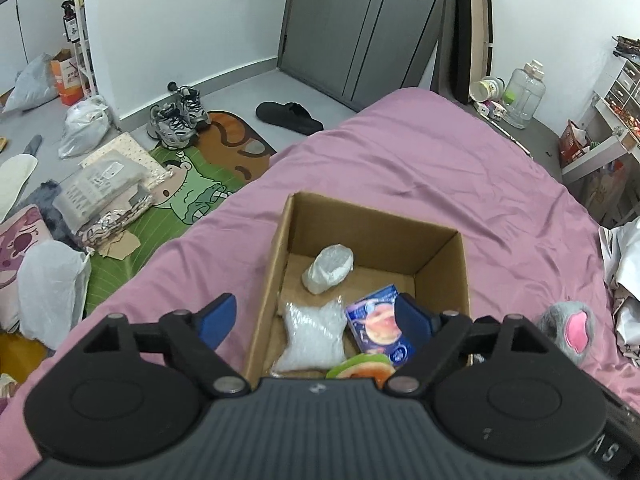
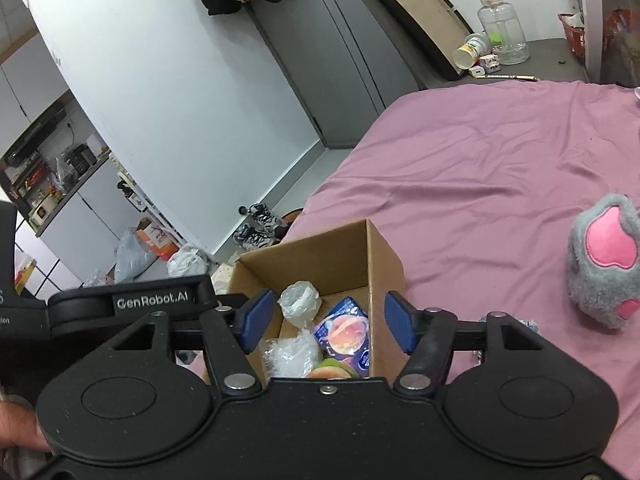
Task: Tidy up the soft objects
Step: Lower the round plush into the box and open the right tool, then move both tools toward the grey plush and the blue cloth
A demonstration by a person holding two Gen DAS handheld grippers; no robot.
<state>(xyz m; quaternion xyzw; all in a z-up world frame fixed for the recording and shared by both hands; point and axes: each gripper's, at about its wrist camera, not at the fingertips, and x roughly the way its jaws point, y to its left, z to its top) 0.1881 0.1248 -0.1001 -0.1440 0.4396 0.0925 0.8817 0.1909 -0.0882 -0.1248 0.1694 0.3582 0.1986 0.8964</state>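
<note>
The open cardboard box (image 1: 442, 276) stands on the pink bed (image 1: 440, 168) as the collection point, already holding two white plastic-wrapped bundles, a blue printed packet (image 1: 374, 320) and a green-orange soft item. Its print is too small to read. Both claws, the left claw (image 1: 316, 318) and right claw (image 2: 329, 322), hover above it, jaws spread and empty. The grey plush paw (image 2: 604, 272) lies on the bed, right of the box, probably next. The left claw's body reads "GenRobot.AI".

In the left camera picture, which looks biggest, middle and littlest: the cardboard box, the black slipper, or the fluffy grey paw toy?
1. cardboard box
2. black slipper
3. fluffy grey paw toy, partly hidden; the slipper is farther away, so these two are unsure.
</note>
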